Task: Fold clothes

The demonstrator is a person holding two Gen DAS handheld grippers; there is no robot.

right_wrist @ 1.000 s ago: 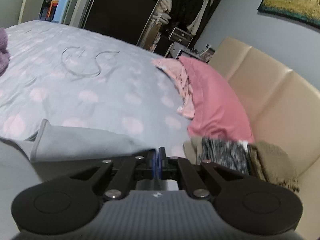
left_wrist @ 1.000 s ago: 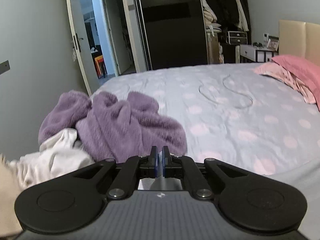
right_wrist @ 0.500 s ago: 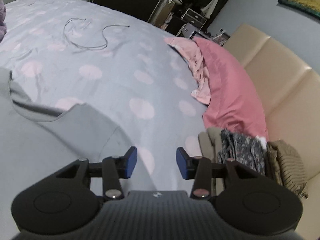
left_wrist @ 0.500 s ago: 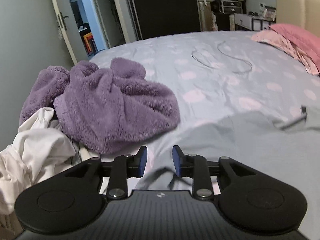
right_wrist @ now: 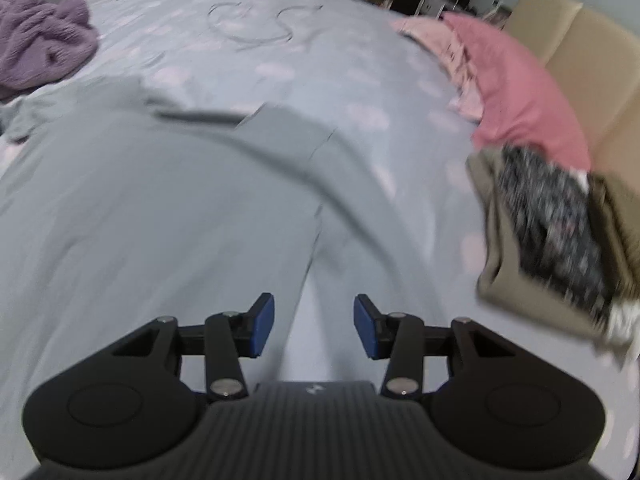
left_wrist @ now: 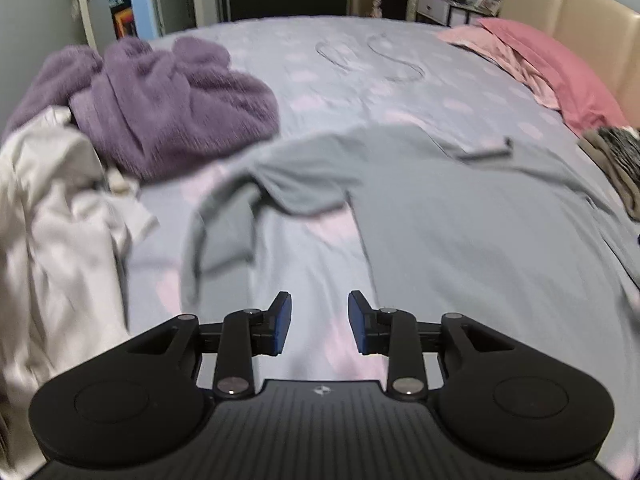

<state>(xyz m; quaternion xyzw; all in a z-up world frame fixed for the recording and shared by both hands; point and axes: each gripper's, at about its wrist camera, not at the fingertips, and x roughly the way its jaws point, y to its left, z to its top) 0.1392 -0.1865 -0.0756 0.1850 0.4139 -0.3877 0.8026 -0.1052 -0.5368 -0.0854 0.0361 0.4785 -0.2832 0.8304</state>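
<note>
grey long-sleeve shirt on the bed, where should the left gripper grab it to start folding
Judging by its pose, take the crumpled left sleeve of the grey shirt. It lies bunched and doubled over itself, giving raised folds to pinch, unlike the flat body. Bring the open left gripper in low from the near bed edge, away from the purple fleece.

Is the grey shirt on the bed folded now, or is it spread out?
Spread out: the grey shirt lies open on the bed, one sleeve crumpled.
</note>
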